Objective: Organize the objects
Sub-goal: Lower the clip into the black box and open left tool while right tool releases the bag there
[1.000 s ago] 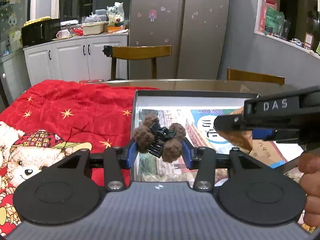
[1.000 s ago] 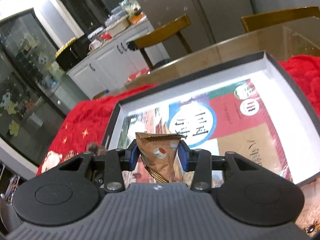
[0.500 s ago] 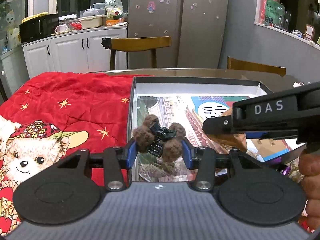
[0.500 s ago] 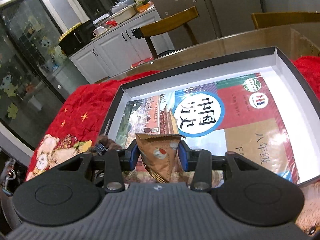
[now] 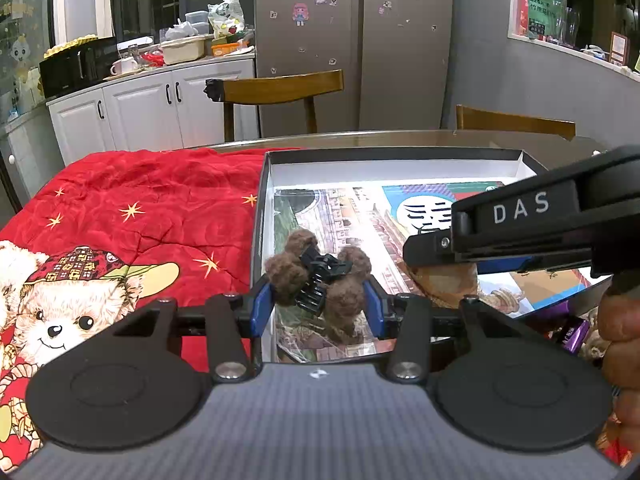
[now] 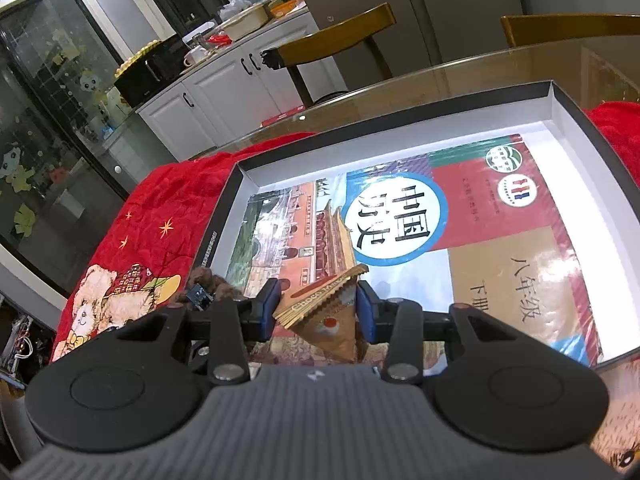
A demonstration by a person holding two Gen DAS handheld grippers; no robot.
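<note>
My left gripper (image 5: 318,300) is shut on a brown fuzzy hair claw clip (image 5: 320,276), held over the near left corner of an open black box (image 5: 260,216). A colourful textbook (image 6: 440,216) lies flat inside the box (image 6: 576,120). My right gripper (image 6: 316,312) is shut on a brown triangular snack packet (image 6: 328,320), held over the near edge of the box; the packet leans to the left between the fingers. The right gripper shows in the left wrist view (image 5: 520,224) just to the right of the clip. The clip shows in the right wrist view (image 6: 208,284).
The box sits on a red bear-print blanket (image 5: 120,232) over a glass-topped table (image 6: 500,68). Wooden chairs (image 5: 280,88) stand behind the table. A purple item (image 5: 572,332) lies by the box's near right corner. White cabinets (image 5: 140,116) and a fridge (image 5: 352,40) are farther back.
Both grippers have drawn back and risen a little over the box's near edge. The snack packet has tipped to the left in the right gripper. The clip stays gripped.
</note>
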